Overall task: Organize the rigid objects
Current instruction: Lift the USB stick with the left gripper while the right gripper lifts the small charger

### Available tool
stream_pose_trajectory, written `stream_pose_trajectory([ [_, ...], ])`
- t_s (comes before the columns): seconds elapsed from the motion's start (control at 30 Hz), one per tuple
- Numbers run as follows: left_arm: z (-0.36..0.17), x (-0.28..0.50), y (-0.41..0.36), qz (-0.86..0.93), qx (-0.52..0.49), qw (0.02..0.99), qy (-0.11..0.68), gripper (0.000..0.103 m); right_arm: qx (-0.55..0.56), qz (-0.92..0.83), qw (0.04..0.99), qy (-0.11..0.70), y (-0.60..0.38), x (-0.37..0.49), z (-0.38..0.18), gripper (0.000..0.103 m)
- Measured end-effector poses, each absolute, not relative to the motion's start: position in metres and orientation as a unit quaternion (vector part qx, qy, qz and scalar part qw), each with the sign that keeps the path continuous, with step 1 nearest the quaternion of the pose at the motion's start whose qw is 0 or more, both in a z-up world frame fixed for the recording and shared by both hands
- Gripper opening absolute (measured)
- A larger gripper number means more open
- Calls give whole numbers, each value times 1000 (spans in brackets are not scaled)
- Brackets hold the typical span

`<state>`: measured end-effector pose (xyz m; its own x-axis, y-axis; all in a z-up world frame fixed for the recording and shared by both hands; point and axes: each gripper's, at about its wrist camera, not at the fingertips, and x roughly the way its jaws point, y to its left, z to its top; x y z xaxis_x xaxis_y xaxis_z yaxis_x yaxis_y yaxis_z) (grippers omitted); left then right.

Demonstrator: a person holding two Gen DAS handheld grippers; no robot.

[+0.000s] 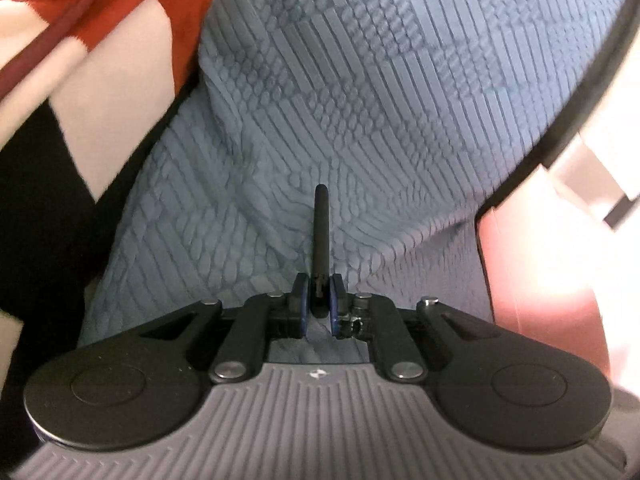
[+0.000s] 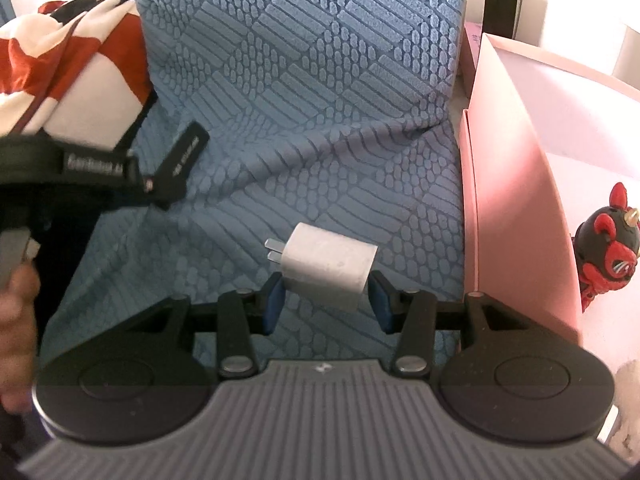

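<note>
My left gripper (image 1: pixel 319 298) is shut on a thin black pen-like stick (image 1: pixel 321 232) that points forward over the blue textured bedspread (image 1: pixel 360 100). My right gripper (image 2: pixel 326 294) is shut on a white plug-in charger (image 2: pixel 326 262), its two prongs pointing left, held just above the bedspread (image 2: pixel 320 100). The left gripper (image 2: pixel 160 168) also shows at the left of the right wrist view, with the person's hand behind it. A pink box (image 2: pixel 516 184) stands to the right of the charger.
A red and black horned figurine (image 2: pixel 604 252) sits inside the pink box. A red, white and black cloth (image 2: pixel 72 68) lies at the left; it also shows in the left wrist view (image 1: pixel 80 40). The pink box (image 1: pixel 540 272) is at the right there.
</note>
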<state>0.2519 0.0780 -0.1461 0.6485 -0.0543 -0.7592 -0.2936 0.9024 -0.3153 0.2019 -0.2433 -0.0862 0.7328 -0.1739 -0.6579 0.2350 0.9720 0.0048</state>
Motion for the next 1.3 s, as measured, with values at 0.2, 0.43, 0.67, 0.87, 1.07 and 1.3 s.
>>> stream_pose_trajectory([
  [0.2, -144, 234, 67, 61, -195, 884, 419, 12, 51, -110, 927, 356, -246, 203, -93, 48],
  [0.43, -146, 204, 59, 86, -212, 890, 394, 12, 45, -107, 921, 371, -245, 205, -104, 48],
  [0.67, -165, 191, 48, 84, -231, 872, 423, 11, 44, -104, 920, 376, -242, 205, -109, 49],
  [0.87, -174, 196, 48, 86, -227, 868, 434, 12, 40, -103, 920, 376, -240, 203, -110, 48],
  [1.07, -190, 208, 46, 90, -216, 866, 441, 12, 35, -102, 920, 377, -239, 201, -110, 48],
  [1.3, -196, 225, 48, 90, -199, 877, 429, 12, 33, -100, 920, 377, -239, 201, -110, 48],
])
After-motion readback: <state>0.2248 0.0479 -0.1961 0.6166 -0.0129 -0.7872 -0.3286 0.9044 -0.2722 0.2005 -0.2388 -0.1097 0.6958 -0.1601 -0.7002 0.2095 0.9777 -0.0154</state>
